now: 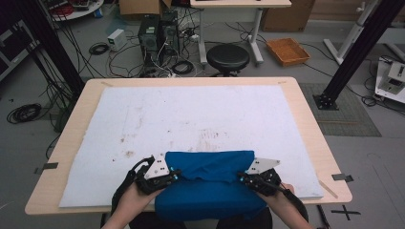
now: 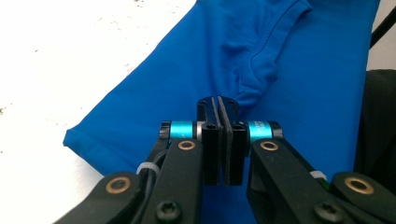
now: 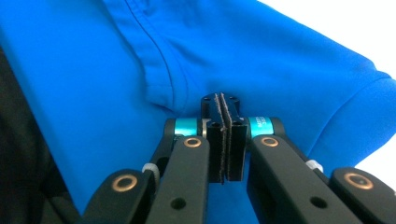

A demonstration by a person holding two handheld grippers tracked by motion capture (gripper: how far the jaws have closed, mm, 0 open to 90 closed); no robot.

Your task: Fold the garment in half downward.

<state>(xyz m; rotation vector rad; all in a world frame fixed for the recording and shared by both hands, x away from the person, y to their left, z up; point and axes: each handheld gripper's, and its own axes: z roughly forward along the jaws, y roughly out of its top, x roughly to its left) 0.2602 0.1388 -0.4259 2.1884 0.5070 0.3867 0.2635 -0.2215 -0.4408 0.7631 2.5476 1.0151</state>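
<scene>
High view: one blue shirt (image 1: 210, 183), pinched by two grippers, left (image 1: 175, 175) and right (image 1: 242, 178), on white mat (image 1: 191, 114); wooden table (image 1: 310, 133), cluttered floor.

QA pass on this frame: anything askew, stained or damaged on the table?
Two things. The white mat carries brown stains, mostly left of centre. The blue garment hangs over the near table edge instead of lying flat, its top part folded back with a rumpled edge. Both grippers, left and right, are shut on its fabric. No damage visible.

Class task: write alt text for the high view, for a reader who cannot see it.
Two hand-held grippers, left gripper and right gripper, pinch a folded blue garment at the near edge of a white mat on a wooden table.
</scene>
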